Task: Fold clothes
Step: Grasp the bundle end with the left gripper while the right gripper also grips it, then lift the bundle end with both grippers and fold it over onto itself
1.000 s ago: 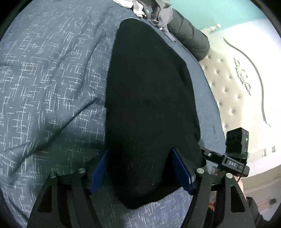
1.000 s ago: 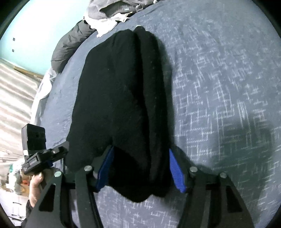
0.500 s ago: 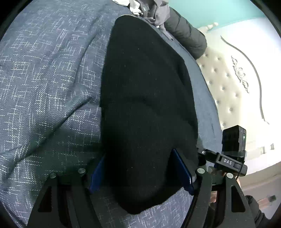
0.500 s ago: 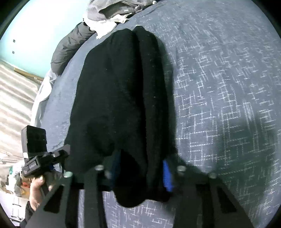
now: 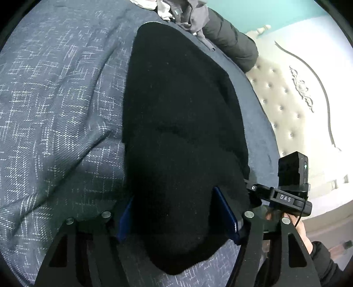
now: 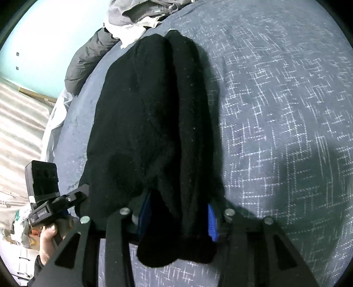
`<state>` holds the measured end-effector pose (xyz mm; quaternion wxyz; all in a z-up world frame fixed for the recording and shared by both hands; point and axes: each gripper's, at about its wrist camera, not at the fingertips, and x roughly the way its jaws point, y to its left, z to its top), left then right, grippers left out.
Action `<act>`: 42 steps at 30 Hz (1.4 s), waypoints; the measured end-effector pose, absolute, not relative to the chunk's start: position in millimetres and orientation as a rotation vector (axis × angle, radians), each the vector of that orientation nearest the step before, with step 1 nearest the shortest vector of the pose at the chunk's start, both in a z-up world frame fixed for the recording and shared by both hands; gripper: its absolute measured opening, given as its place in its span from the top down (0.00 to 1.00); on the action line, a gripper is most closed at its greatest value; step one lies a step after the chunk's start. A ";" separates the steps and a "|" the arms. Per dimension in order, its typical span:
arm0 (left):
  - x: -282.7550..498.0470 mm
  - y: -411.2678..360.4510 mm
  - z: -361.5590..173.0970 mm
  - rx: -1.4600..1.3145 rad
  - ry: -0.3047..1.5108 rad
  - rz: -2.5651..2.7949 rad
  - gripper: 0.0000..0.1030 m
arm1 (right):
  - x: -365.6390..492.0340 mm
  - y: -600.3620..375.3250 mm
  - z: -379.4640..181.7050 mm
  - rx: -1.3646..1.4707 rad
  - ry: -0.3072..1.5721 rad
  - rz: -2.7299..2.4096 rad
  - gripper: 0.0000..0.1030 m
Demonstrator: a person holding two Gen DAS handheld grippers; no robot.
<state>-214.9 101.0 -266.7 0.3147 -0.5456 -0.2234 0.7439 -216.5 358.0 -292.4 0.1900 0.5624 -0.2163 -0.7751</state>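
On the bed (image 5: 55, 106), near the edge that runs beside the tufted headboard (image 5: 284, 99), the black garment (image 5: 181, 123) is lying folded lengthwise, stretching away from you toward the bed's far edge, where a heap of grey and white clothes (image 6: 136, 15) and a dark puffer jacket (image 5: 231, 42) are sitting. The blue-grey cover with its white cross-hatch pattern is showing bare on the side away from the headboard.

You are holding the left gripper (image 5: 176, 218) over the near end of the garment, with its blue-padded fingers (image 5: 225, 216) standing wide on either side of the cloth. The fabric is filling the gap between them, but I cannot tell whether the pads are pressing on it or only flanking it.

You are holding the right gripper (image 6: 176, 218) at the same near end, at the side farther from the headboard, where the garment is showing as two long rolls side by side. Its fingers (image 6: 212, 223) are bracketing the roll farther from the headboard, and the jaws are opening; the cloth is sitting between the pads, bunched below them, and I cannot tell whether they are pressing on it.

Each wrist view is also showing your other hand (image 6: 47, 238) at its edge, gripping the handle of the other gripper beside the bed.
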 end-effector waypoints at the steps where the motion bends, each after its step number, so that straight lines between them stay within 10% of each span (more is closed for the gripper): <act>1: -215.1 102.3 -265.4 -1.435 -0.584 1.964 0.31 | -215.7 356.2 -290.6 1.574 -0.593 -2.184 0.65; 18: -212.5 105.2 -229.3 -1.365 -0.460 2.022 0.43 | -212.3 355.3 -273.3 1.473 -0.510 -2.245 0.75; 42: -204.3 244.8 -41.1 -1.049 -0.241 2.058 0.49 | -209.9 478.7 -103.0 1.154 -0.367 -2.464 0.78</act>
